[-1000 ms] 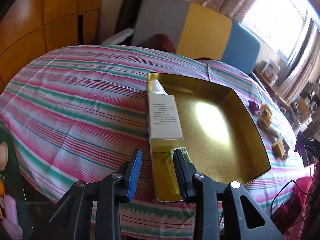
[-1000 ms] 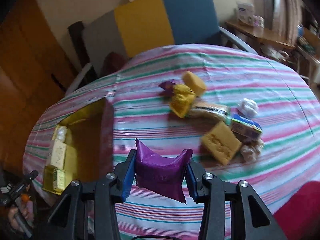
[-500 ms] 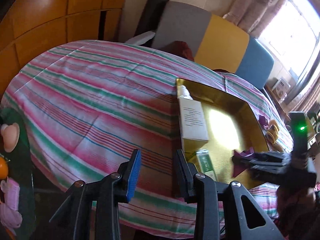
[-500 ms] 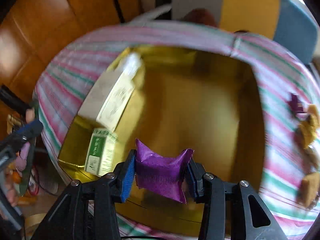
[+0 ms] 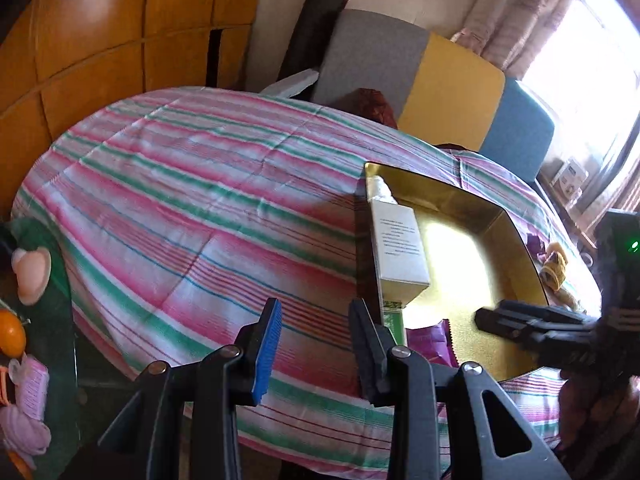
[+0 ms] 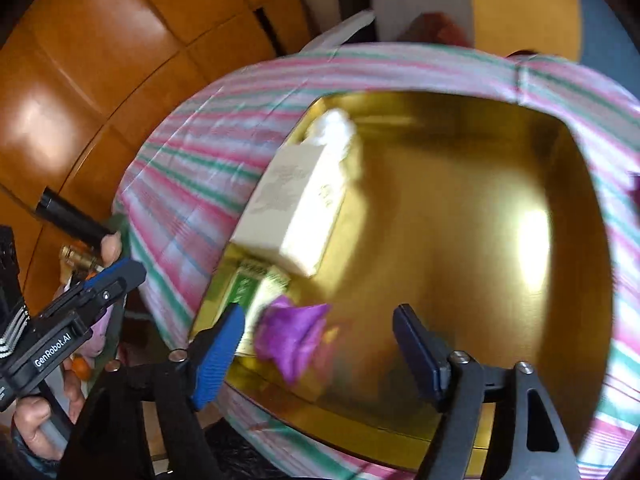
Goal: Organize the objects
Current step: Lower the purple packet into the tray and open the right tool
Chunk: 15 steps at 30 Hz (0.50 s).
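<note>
Covering the round table is a striped cloth (image 5: 192,200) in pink, green and white, and on its right half sits a wide gold tin tray (image 6: 472,240), the collecting place for loose items. Along the tray's left wall three things lie in a row: a white crumpled wad (image 6: 334,126) in the far left corner, a white box (image 6: 296,208) next, and a green box (image 6: 256,292) toward the near left corner. Lining them against the wall leaves the rest of the tray floor free.

The right gripper (image 6: 320,344) hangs over the tray's near edge with its jaws opening. A purple packet (image 6: 292,336) is between them, touching neither pad and blurred, so it seems to be dropping or just landed beside the green box. A second ago those jaws were clamped on the packet over the right part of the cloth, beside the waiting snacks; now they have swung across into the tray and let go.

The left gripper (image 5: 316,344) hovers over bare cloth just left of the tray, jaws close together with a narrow gap and nothing between them, much as before, kept clear of the drop. A few yellow snacks (image 5: 554,272) wait on the cloth past the tray's right wall.
</note>
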Tool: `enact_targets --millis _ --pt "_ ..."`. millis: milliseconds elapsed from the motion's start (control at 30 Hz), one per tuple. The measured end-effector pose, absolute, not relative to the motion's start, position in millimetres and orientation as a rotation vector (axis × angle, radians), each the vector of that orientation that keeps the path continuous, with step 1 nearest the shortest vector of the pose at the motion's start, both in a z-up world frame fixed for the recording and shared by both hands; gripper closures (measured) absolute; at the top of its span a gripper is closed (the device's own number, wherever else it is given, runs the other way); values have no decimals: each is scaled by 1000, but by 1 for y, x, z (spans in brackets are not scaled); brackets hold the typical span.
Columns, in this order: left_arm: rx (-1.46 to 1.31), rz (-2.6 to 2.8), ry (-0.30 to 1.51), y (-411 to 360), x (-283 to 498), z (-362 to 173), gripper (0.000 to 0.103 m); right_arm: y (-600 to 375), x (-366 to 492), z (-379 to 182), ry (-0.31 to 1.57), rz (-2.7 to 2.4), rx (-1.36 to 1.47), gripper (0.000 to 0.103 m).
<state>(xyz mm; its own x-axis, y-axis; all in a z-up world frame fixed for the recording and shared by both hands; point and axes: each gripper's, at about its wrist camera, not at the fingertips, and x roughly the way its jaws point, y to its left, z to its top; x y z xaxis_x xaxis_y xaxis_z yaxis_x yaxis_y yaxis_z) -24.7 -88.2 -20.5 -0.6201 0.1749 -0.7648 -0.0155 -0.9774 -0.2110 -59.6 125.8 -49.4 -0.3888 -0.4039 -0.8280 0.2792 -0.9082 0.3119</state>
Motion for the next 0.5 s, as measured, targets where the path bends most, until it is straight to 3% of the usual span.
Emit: enact_targets --millis 500 --pt "-1211 2690 -49 -20 -25 9 66 278 -24 10 -156 -2696 1329 10"
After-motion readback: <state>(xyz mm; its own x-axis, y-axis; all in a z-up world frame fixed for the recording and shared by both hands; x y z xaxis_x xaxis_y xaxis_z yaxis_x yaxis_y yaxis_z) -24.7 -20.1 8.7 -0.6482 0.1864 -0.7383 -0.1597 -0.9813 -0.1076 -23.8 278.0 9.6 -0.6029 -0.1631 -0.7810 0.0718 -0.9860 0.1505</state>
